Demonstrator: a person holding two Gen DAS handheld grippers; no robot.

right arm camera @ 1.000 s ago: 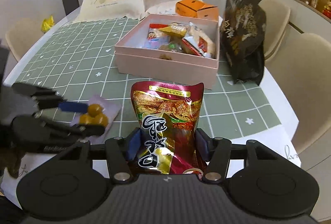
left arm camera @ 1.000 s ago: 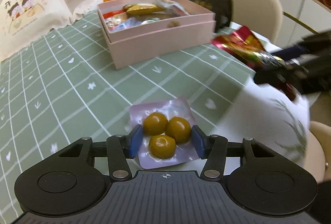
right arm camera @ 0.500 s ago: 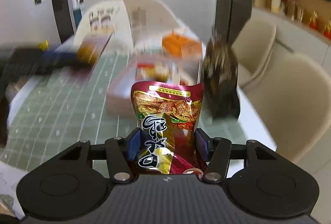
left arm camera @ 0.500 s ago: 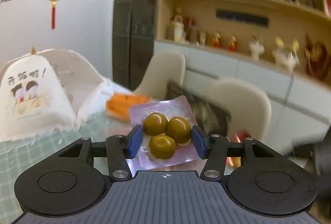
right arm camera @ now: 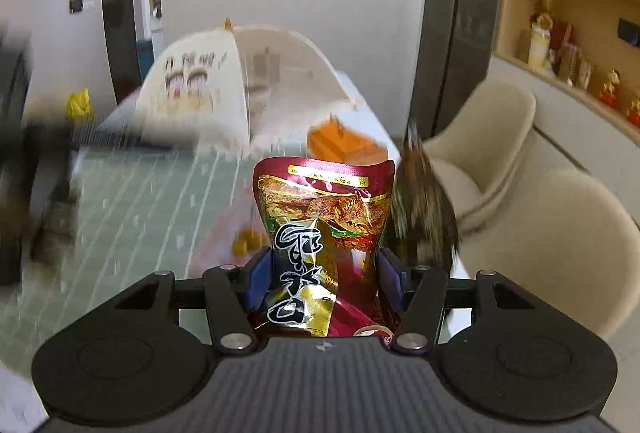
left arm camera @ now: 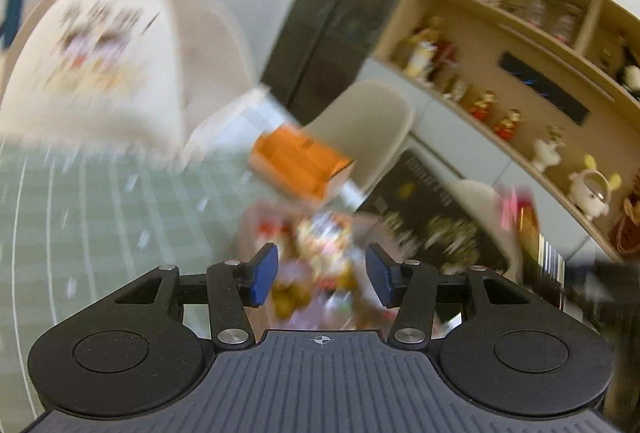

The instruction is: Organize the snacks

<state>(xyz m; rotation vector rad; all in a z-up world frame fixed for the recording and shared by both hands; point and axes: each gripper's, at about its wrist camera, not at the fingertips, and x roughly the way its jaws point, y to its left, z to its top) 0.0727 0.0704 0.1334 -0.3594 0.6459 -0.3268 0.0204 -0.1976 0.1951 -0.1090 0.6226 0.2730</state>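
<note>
My left gripper [left arm camera: 322,279] is open and empty above the pink snack box [left arm camera: 312,233], which is blurred by motion. The packet of three yellow-brown balls [left arm camera: 290,299] lies below the fingers among the snacks in the box; it also shows blurred in the right wrist view [right arm camera: 246,241]. My right gripper [right arm camera: 322,283] is shut on a red and gold snack bag [right arm camera: 324,225] and holds it upright in the air, above the table near the box.
An orange carton [left arm camera: 300,165] lies behind the box. A white mesh food cover [right arm camera: 224,85] stands at the far end of the green checked tablecloth [left arm camera: 80,217]. A dark printed bag [right arm camera: 424,209] and cream chairs [right arm camera: 556,241] are on the right.
My left gripper has opened and let go of the packet of yellow-brown balls, which dropped into the box. Both grippers swung over the table. The right gripper still holds the red bag.
</note>
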